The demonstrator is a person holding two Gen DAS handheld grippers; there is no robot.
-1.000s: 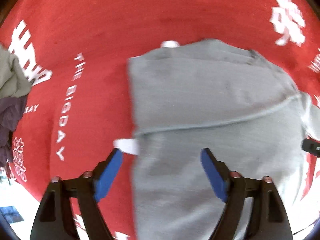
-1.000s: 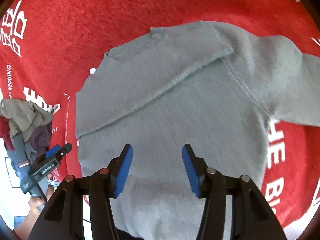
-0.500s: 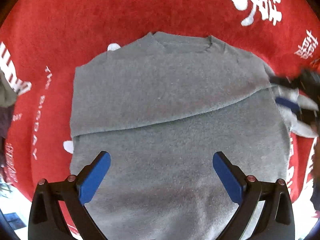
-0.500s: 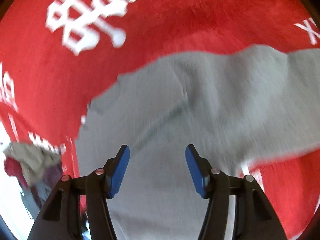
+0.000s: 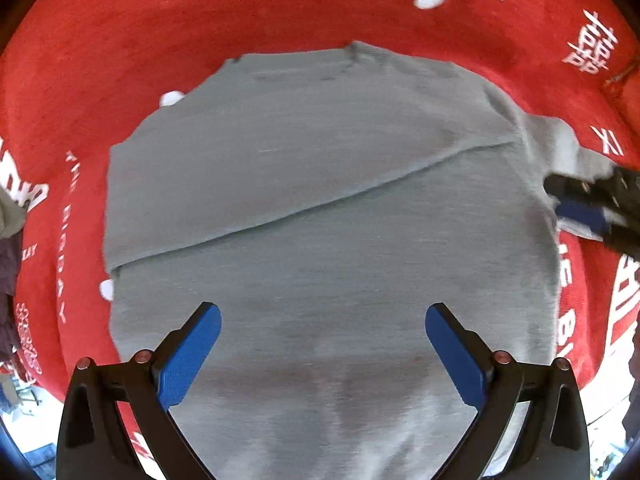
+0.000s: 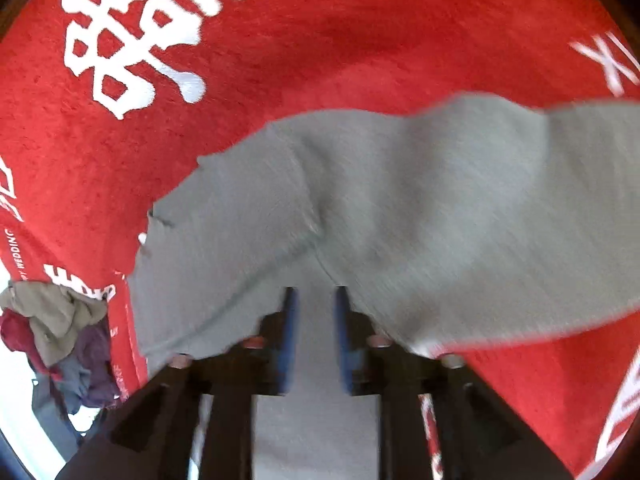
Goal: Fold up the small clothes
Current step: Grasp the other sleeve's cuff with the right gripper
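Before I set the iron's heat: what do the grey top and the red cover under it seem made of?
Grey top: looks like soft matte knit, perhaps cotton jersey or fleece; it drapes and creases limply. Red cover: a napped, velvety pile with white printed lettering, probably synthetic.

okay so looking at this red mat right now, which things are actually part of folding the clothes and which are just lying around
In the job:
- grey sweater, one sleeve already folded across it
- right gripper, jaws closing around the other sleeve
- left gripper, open above the sweater's body

Just lying about:
- pile of other clothes at the mat's edge
- red mat with white lettering, only the work surface
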